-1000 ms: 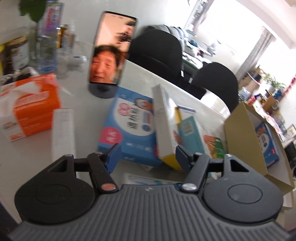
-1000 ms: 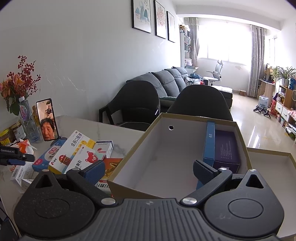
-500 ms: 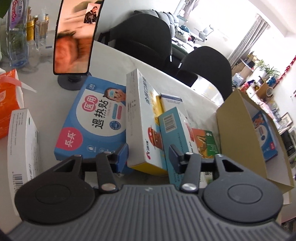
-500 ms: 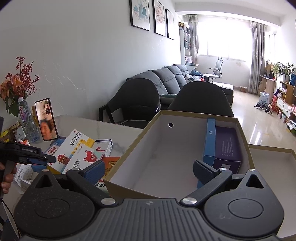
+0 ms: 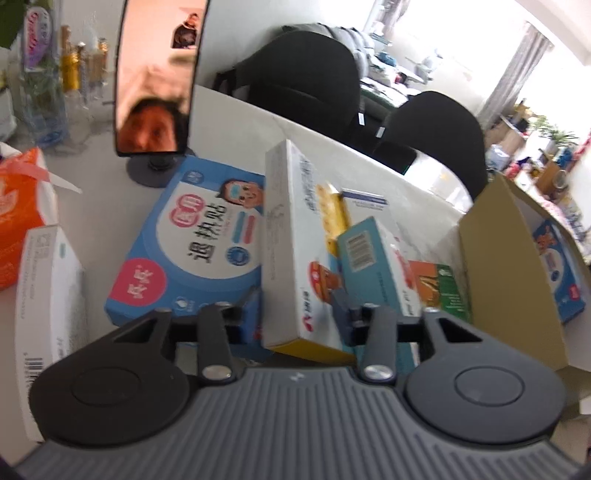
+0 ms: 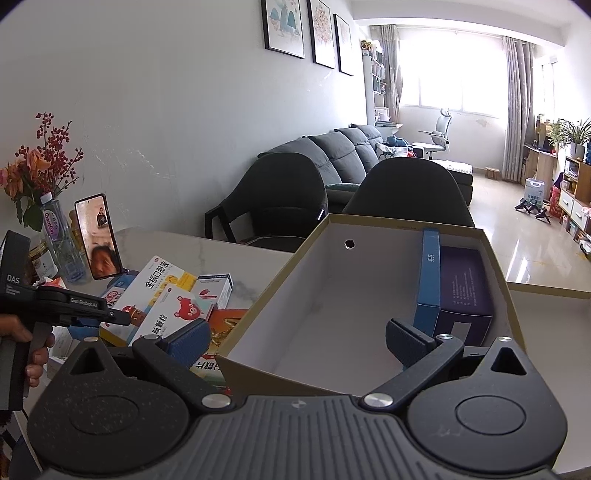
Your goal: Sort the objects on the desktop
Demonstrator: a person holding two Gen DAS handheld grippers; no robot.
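Beside the blue box [image 5: 192,251] and teal box [image 5: 376,266], left fingers [image 5: 255,306] pinch the white-and-yellow box [image 5: 295,236]; right fingers [image 6: 402,341] spread.

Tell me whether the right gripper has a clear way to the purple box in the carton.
Probably yes: the right gripper stands open over the carton, whose top is uncovered; the purple box lies just ahead, with nothing between them.

A home living room. Grey sofa [image 6: 343,155] along the wall, framed pictures [image 6: 306,31] above it, curtained window [image 6: 454,70] beyond.
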